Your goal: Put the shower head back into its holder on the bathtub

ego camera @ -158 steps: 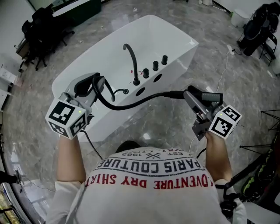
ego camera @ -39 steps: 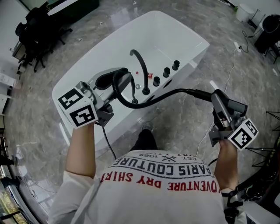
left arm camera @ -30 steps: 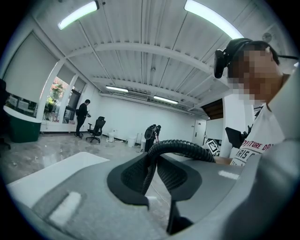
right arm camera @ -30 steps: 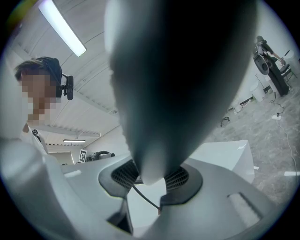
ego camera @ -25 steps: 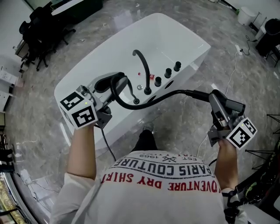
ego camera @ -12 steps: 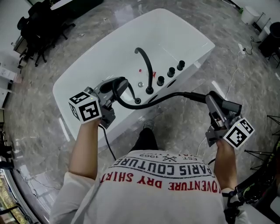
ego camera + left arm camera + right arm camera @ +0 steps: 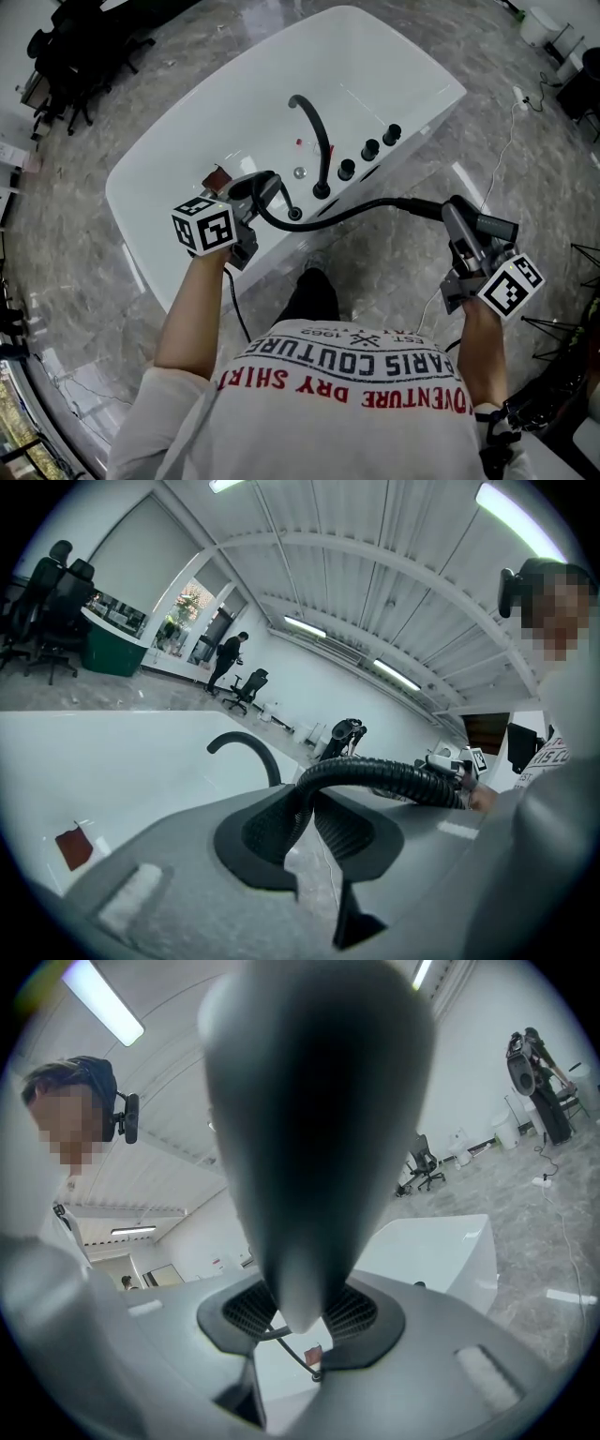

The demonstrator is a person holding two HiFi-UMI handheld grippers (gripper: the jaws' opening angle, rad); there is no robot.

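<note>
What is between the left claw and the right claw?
A black hose runs from the left claw to the shower head in the right claw, seen in the head view.

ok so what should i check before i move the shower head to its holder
1. Right gripper shut on the shower head: ok.
2. Left gripper shut on the black hose: ok.
3. Shower head at the holder: not ok, it hangs outside the bathtub, apart from the holder.
4. Hose clear of the faucet spout: ok, it runs on the spout's near side.
5. Holder opening free: cannot tell, too small.
</note>
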